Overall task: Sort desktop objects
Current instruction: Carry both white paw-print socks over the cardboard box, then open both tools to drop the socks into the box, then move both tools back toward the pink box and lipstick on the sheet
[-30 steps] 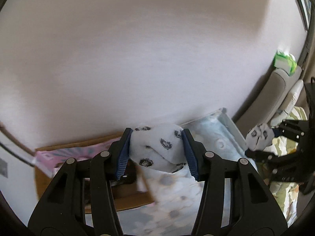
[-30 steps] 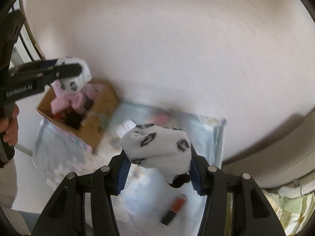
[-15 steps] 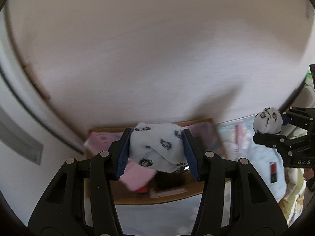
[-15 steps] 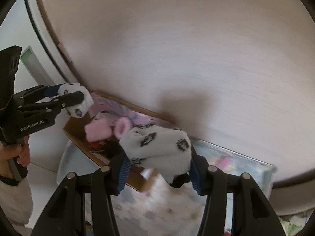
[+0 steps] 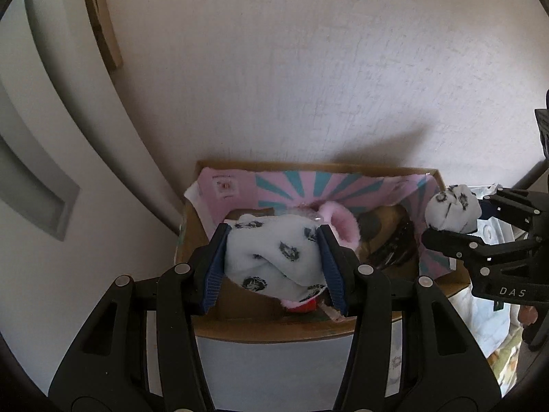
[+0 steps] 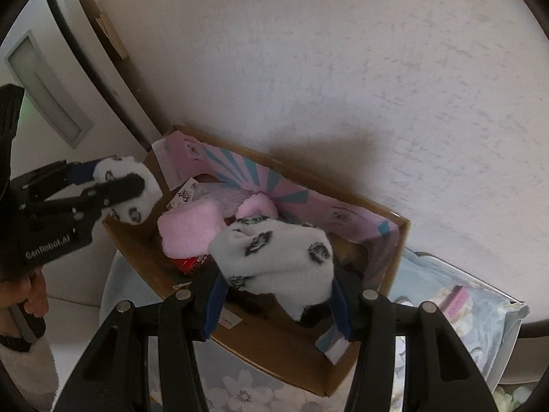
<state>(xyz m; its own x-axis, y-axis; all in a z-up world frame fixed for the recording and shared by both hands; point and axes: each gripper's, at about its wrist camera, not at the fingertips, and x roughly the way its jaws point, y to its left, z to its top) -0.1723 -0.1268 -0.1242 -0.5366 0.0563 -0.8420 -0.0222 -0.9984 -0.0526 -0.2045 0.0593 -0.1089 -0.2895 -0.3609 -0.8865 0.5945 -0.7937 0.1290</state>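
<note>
Seen from the left wrist, the left gripper (image 5: 274, 257) pinches a white sock (image 5: 271, 257) with black prints above an open box (image 5: 274, 326) set against the wall (image 5: 308, 68), while the right gripper (image 5: 456, 221) holds a matching sock (image 5: 449, 211) over the box's right end. From the right wrist, the right gripper (image 6: 274, 292) is clamped on its sock (image 6: 274, 261) above the box (image 6: 291, 350), where a pink sock (image 6: 188, 233) lies, and the left gripper (image 6: 116, 180) grips its own at the box's left edge
</note>
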